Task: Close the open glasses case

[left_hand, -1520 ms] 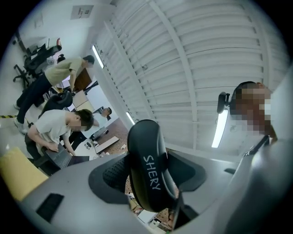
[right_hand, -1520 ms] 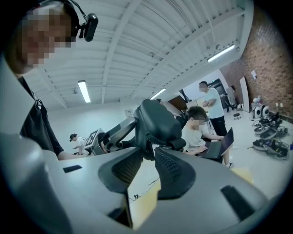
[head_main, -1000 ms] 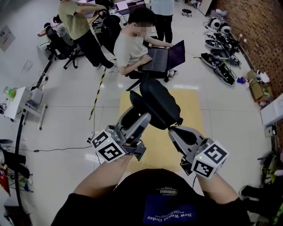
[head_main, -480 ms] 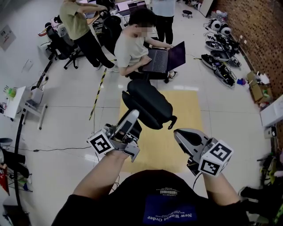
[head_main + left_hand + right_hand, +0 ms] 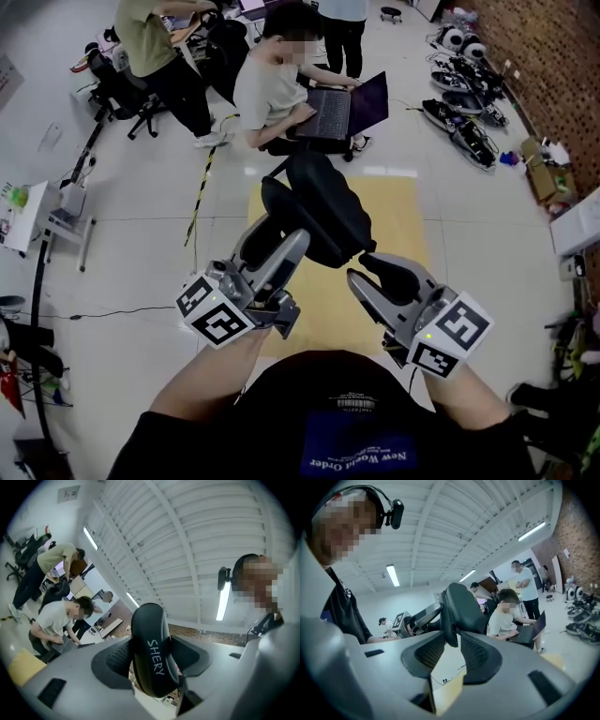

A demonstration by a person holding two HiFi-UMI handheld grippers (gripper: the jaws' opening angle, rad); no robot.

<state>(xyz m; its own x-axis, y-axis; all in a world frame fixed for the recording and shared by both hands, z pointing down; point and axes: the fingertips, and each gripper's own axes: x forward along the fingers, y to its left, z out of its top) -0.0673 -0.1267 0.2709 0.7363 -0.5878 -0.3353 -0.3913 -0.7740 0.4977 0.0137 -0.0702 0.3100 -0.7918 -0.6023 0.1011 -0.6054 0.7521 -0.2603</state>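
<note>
The left gripper [image 5: 270, 251] is clamped on one end of the black glasses case [image 5: 319, 206], holding it in the air over a yellow floor mat [image 5: 405, 220]; the right gripper [image 5: 366, 272] has just been opening its jaws, which stand apart with the case's edge between their tips.

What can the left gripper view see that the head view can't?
Only the left gripper view: the word SHERY on the glasses case, and a ceiling light. Only the head view: the marker cubes and the right gripper, whose jaws have just been opening with the glasses case's edge between them. Both: the glasses case clamped in the left gripper, and a seated person.
</note>
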